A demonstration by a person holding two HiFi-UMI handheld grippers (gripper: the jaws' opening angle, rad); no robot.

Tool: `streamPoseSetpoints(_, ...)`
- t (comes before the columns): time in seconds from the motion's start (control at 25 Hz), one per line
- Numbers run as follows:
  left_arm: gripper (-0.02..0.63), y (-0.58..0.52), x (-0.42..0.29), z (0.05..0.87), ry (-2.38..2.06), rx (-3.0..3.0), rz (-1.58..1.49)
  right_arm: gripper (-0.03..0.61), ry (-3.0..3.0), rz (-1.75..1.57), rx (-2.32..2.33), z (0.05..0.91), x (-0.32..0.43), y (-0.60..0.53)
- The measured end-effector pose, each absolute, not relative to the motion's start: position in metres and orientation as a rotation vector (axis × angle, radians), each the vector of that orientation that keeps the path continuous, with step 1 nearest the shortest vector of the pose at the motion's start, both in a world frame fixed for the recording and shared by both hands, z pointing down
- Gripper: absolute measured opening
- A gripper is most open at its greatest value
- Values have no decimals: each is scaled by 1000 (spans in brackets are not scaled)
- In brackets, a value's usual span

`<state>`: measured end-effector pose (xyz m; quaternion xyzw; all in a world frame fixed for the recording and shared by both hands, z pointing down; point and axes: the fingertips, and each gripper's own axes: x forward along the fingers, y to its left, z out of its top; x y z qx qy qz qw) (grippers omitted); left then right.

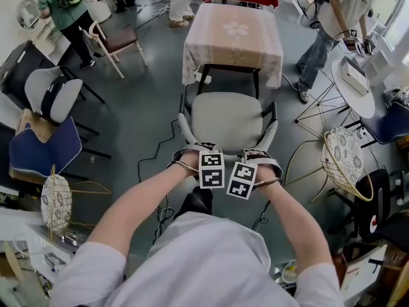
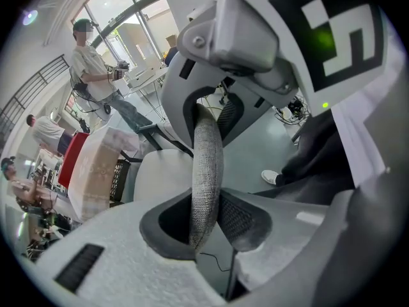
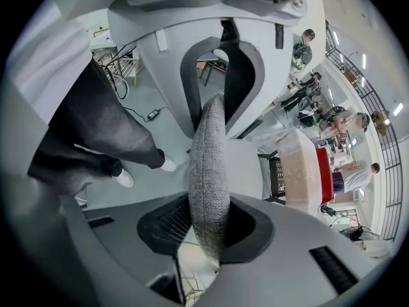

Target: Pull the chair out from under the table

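In the head view a chair with a pale grey seat (image 1: 227,120) and black frame stands just in front of a table (image 1: 233,34) covered by a beige cloth. Its grey fabric backrest rim is nearest me. My left gripper (image 1: 192,162) and right gripper (image 1: 259,165) sit side by side on that rim. In the left gripper view, the left gripper (image 2: 208,216) is shut on the backrest (image 2: 208,165), which runs between its black pads. The right gripper view shows the same: the right gripper (image 3: 209,219) is shut on the backrest (image 3: 208,158).
A wire-frame chair (image 1: 345,162) stands to the right and a blue-cushioned chair (image 1: 45,149) to the left. A black cable (image 1: 156,152) lies on the floor left of the chair. A round white table (image 1: 354,88) is at right. People stand at the back.
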<state>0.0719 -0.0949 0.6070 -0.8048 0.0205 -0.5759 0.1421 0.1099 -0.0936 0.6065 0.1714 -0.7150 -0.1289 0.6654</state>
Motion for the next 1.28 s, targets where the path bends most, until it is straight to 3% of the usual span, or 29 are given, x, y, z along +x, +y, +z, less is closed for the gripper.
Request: streamPoseSetpoints(1.28,100,-25,57,610,114,-2296,-1718,111,-1644,-316,374,608,96,-23)
